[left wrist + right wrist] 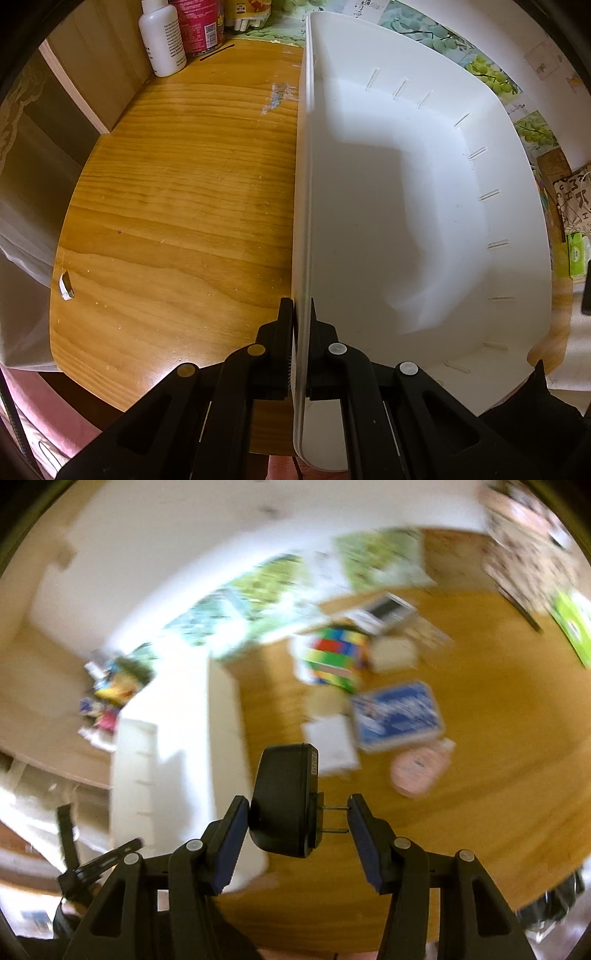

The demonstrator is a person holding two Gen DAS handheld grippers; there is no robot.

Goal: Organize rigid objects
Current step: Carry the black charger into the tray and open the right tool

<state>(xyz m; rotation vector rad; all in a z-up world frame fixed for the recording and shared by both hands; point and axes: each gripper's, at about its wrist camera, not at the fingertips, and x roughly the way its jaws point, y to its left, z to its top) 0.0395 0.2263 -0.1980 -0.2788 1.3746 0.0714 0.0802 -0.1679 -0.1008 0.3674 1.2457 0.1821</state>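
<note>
The table [177,206] is honey-brown wood with darker stripes. The bin [406,206] is plain white. At the upper left stand a white bottle [162,40] and a red can [199,26]. The plug adapter [286,801] is black. Past it lie a blue box [399,712], a pink round case [417,771], and a box [332,657] with red, green, yellow and blue patches.
</note>
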